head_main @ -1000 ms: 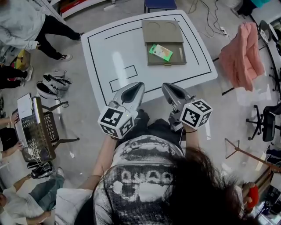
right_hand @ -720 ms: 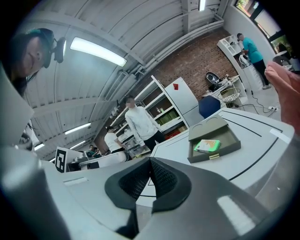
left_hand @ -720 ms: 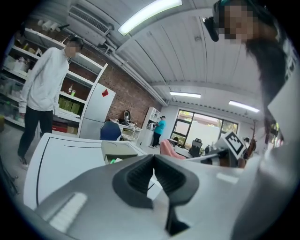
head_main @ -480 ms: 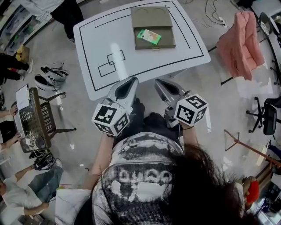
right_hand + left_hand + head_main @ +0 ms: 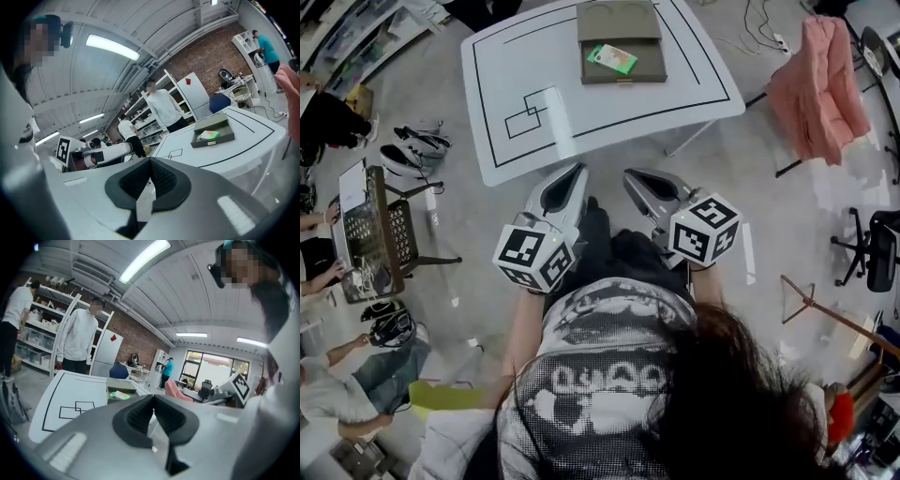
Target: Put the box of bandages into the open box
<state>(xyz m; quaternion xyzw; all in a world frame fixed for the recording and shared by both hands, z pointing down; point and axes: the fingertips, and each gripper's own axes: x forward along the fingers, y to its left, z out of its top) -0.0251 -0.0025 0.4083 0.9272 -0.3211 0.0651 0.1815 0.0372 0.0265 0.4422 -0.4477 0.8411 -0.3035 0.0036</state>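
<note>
On the far side of the white table (image 5: 581, 122), green box of bandages (image 5: 612, 58) lying inside the open box (image 5: 649, 67), left gripper (image 5: 575, 172) and right gripper (image 5: 631, 177) side by side before the table's near edge, both pairs of jaws pressed together, empty.

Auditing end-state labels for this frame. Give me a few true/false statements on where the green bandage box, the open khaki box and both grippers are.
1. The small green bandage box lies inside the open khaki box. True.
2. The left gripper holds the bandage box. False: its jaws are shut on nothing, short of the white table.
3. The right gripper has its jaws together, empty. True.
4. The khaki box sits at the table's near edge, by the grippers. False: it sits at the far edge.
</note>
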